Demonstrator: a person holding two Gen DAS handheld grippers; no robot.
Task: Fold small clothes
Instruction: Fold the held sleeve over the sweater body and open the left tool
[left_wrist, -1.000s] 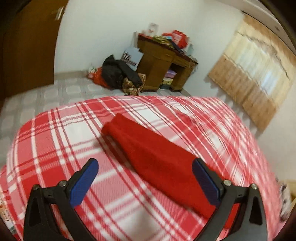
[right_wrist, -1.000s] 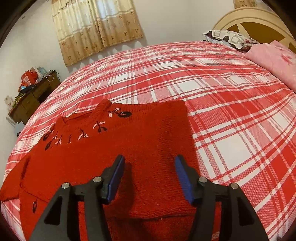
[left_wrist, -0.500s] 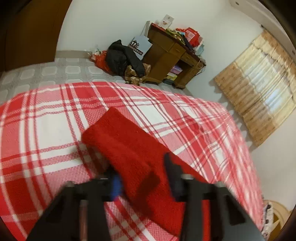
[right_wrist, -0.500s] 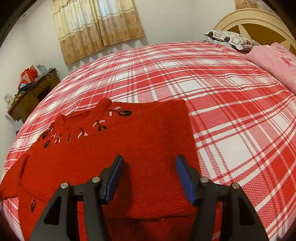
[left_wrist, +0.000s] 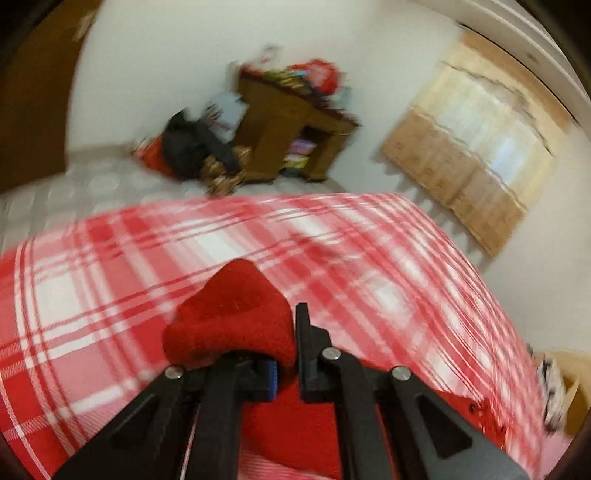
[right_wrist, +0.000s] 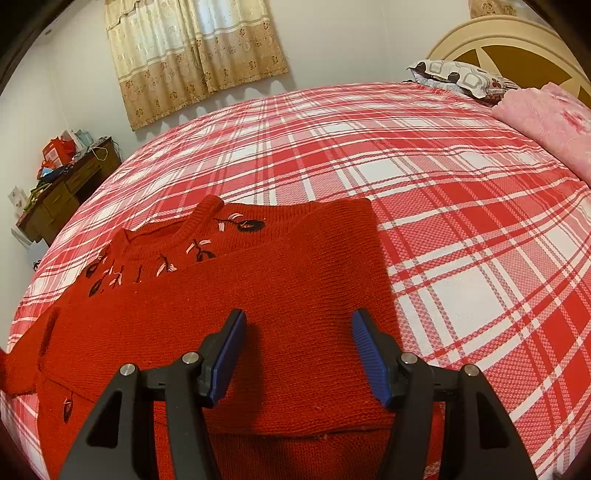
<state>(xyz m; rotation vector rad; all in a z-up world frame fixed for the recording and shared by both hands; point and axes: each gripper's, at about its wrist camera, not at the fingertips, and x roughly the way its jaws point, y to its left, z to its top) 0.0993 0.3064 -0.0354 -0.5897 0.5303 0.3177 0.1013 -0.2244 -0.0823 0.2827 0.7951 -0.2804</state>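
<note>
Change: since a second ago the left gripper (left_wrist: 286, 354) has gone from spread wide over the flat sleeve (left_wrist: 232, 317) to clamped on it, its cuff end now bunched and lifted.
Left gripper: jaws pinch the sleeve, likely to carry it across the sweater (right_wrist: 229, 314).
Right gripper (right_wrist: 297, 354): jaws apart, gripping nothing, poised low over the sweater's folded side, perhaps steadying it.
Sweater: flat on the plaid bed (right_wrist: 461, 206), neckline towards the curtain (right_wrist: 192, 55).
Stage: one sleeve fold appears done, the other starting.
</note>
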